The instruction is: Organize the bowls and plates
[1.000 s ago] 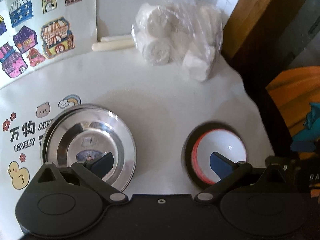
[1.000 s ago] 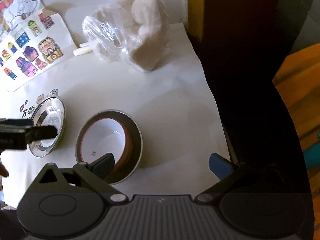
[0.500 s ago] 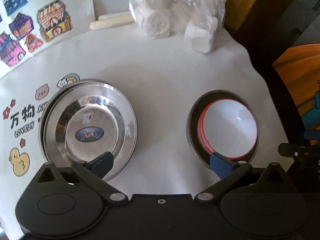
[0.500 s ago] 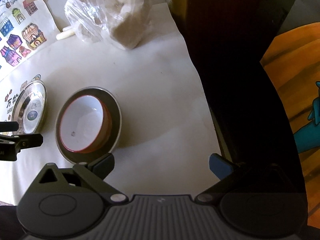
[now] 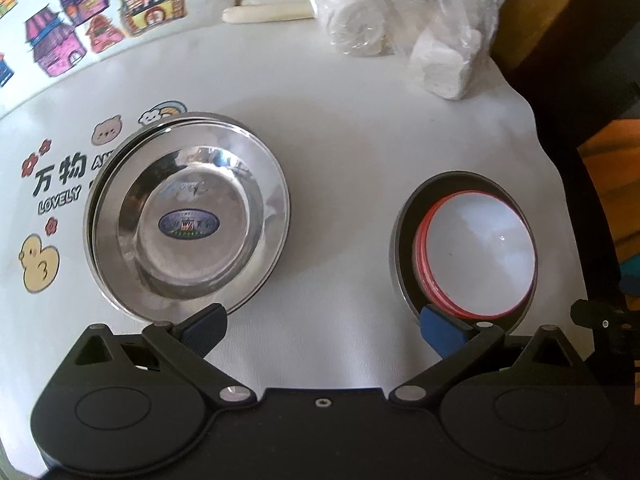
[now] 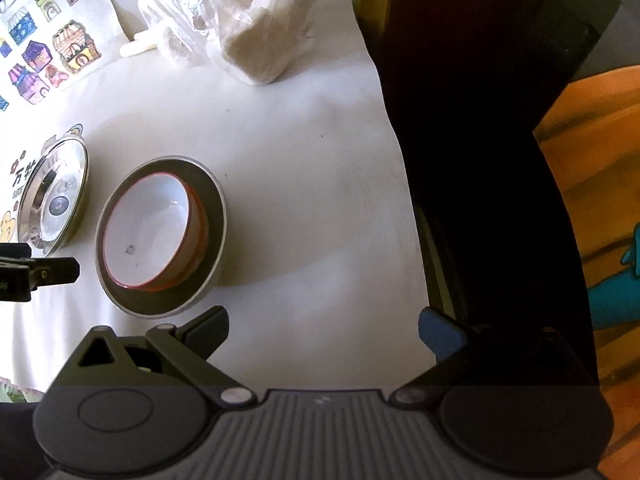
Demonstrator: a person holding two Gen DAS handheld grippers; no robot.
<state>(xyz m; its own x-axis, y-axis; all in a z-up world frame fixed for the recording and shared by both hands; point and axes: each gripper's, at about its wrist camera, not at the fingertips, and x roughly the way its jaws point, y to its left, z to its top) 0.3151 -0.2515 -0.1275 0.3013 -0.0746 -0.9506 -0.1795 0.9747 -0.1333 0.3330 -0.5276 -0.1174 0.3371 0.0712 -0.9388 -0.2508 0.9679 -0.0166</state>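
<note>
A shiny steel plate (image 5: 188,220) with a blue sticker lies on the white tablecloth at the left; it looks like a stack of two. To its right a red-rimmed white bowl (image 5: 476,256) sits inside a dark plate (image 5: 404,236). My left gripper (image 5: 324,326) hovers open above the cloth between them, holding nothing. In the right wrist view the steel plate (image 6: 52,204) and the bowl (image 6: 148,228) on its dark plate (image 6: 212,216) lie to the left. My right gripper (image 6: 324,328) hangs open over bare cloth near the table's right edge.
A clear plastic bag of white rolls (image 5: 404,28) and a pale stick (image 5: 268,12) lie at the back. A sheet of colourful house drawings (image 5: 80,28) stands at the back left. The cloth's right edge (image 6: 404,184) drops to dark furniture and an orange floor.
Both grippers have pulled back and up from the dishes. The left fingertips no longer overlap the steel plate and the bowl as much. The dishes stayed put.
</note>
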